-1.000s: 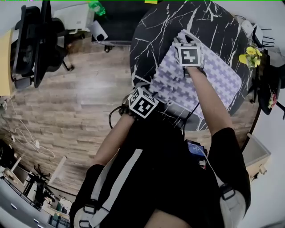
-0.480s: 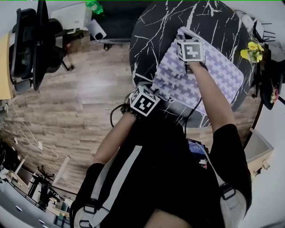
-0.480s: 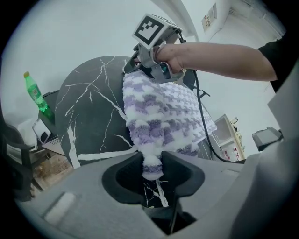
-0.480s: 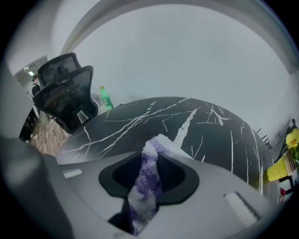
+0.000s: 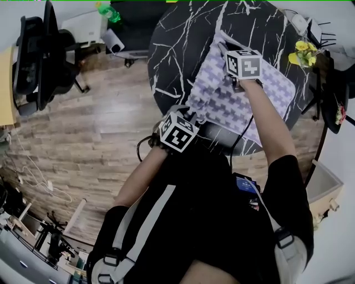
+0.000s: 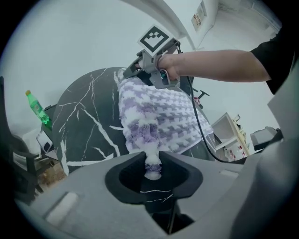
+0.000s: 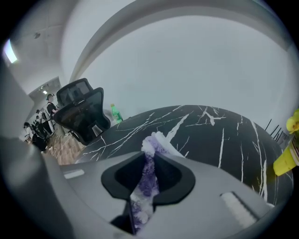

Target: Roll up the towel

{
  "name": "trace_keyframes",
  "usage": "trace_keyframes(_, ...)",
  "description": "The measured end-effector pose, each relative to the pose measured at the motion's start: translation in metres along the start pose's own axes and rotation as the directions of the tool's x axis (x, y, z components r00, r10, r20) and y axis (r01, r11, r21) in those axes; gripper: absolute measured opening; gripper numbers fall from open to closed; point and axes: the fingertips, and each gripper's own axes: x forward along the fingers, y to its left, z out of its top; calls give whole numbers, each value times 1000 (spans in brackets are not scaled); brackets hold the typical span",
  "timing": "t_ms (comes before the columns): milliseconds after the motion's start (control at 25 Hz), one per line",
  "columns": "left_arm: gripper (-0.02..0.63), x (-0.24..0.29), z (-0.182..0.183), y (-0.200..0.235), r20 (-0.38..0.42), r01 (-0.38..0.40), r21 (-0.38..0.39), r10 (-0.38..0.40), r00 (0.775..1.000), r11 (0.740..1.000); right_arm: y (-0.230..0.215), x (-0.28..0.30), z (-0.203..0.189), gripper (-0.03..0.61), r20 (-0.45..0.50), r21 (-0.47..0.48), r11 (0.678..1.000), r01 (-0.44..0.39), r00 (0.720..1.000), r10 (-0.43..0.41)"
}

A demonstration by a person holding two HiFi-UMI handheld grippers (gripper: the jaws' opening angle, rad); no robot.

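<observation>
**Change from one second earlier:** both pairs of jaws have just been closing on the towel's left-hand edge, and that edge has puckered upward.

**Towel and counter:** the purple-and-white houndstooth terry towel (image 5: 219, 102) lies spread on the round black marble counter (image 5: 183, 50), which is veined white. It sits toward the counter's 5 o'clock side.

**Left gripper (image 6: 152, 164):** its jaws are nearly together, pinching the fluffy corner at the towel's 8 o'clock.

**Right gripper (image 7: 148, 173):** its jaws are likewise narrow, clamped on the bunched corner at 12 o'clock.

**Surroundings:** a green plastic bottle (image 5: 105, 11) stands beyond the counter at 10 o'clock.
</observation>
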Motion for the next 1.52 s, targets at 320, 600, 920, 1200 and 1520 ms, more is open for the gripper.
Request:
trace_keyframes(320,133,21,12,-60,-7,60,32,-60,998,998,-37,-35,-22,71,35,38,999,1,999,-2)
trace_keyframes(600,153,37,17,-93,-17,96,28,-96,995,995,-79,-62,-54,92,18,100,994,52,998,-54)
trace_keyframes(920,156,37,34,-109,14,83,58,-84,996,995,-101,-84,-77,110,6,115,988,106,994,-107)
trace_keyframes(1200,156,5,45,-75,87,-66,1,65,994,998,-94,-102,-72,110,61,58,994,98,993,-101)
trace_keyframes(1520,206,10,12,-28,46,-80,-134,87,995,988,-47,-87,-30,157,109,-20,998,64,992,-61)
